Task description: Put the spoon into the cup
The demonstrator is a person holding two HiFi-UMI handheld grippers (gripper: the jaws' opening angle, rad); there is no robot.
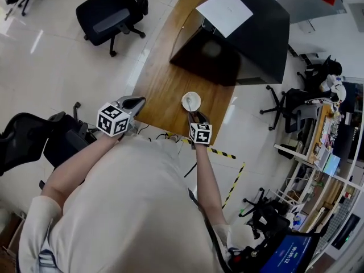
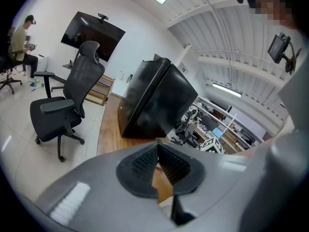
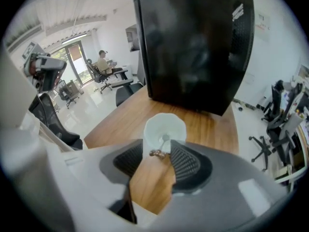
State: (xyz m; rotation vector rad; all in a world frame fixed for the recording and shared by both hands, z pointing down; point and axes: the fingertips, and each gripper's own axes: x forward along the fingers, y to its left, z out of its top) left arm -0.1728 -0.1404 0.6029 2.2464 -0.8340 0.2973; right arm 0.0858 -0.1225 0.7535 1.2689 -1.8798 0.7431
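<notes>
A white cup [image 1: 191, 102] stands near the front edge of the wooden table [image 1: 165, 78]. A metal spoon [image 1: 188, 102] rests in it, bowl down inside, its handle leaning over the near rim. In the right gripper view the cup [image 3: 164, 129] is just beyond my right gripper [image 3: 159, 148]. The spoon's handle end [image 3: 158, 153] lies between the jaw tips, which stand wider than the handle and do not press it. My right gripper [image 1: 197, 117] points steeply down at the cup. My left gripper [image 1: 136, 102] sits at the table's left front edge, shut and empty [image 2: 157, 146].
A large black box [image 1: 250, 33] with a white sheet of paper [image 1: 223, 11] on top fills the far end of the table. A black office chair [image 1: 111, 16] stands to the left on the floor. Yellow-black tape [image 1: 227, 153] marks the floor in front.
</notes>
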